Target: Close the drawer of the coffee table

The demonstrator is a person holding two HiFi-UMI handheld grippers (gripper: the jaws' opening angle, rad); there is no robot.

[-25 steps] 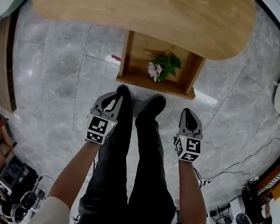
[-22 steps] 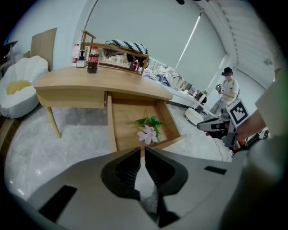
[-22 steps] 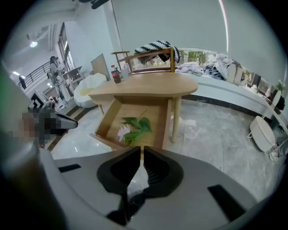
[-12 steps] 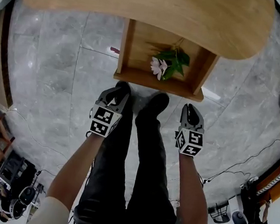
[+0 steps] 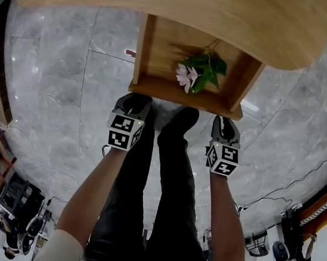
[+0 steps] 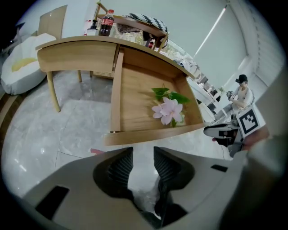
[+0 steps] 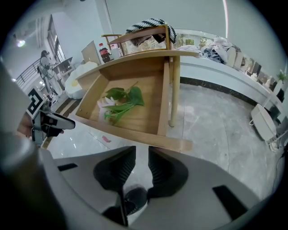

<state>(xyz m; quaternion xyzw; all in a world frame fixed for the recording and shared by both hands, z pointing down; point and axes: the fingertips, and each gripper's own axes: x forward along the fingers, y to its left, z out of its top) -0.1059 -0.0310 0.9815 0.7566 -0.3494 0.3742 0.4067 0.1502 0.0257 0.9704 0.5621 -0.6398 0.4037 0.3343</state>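
The wooden drawer (image 5: 185, 95) stands pulled out from under the coffee table top (image 5: 167, 6), with a pink flower and green leaves (image 5: 195, 75) lying in it. My left gripper (image 5: 132, 102) hangs just short of the drawer's front board at its left end. My right gripper (image 5: 224, 128) hangs below the front board's right end. Both pairs of jaws are opening, with nothing between them. In the left gripper view the front board (image 6: 153, 134) lies beyond my left gripper (image 6: 139, 158). In the right gripper view the board (image 7: 135, 134) lies beyond my right gripper (image 7: 141, 159).
Grey marble floor (image 5: 57, 84) surrounds the table. My legs and shoes (image 5: 179, 123) stand between the grippers, toes near the drawer front. Cables and equipment (image 5: 281, 230) lie at the right. A white cushion (image 6: 20, 63) and a bottle (image 6: 106, 22) show in the left gripper view.
Both grippers have come down toward the drawer's front board and their jaws have parted. The drawer and table look larger and closer in the head view.
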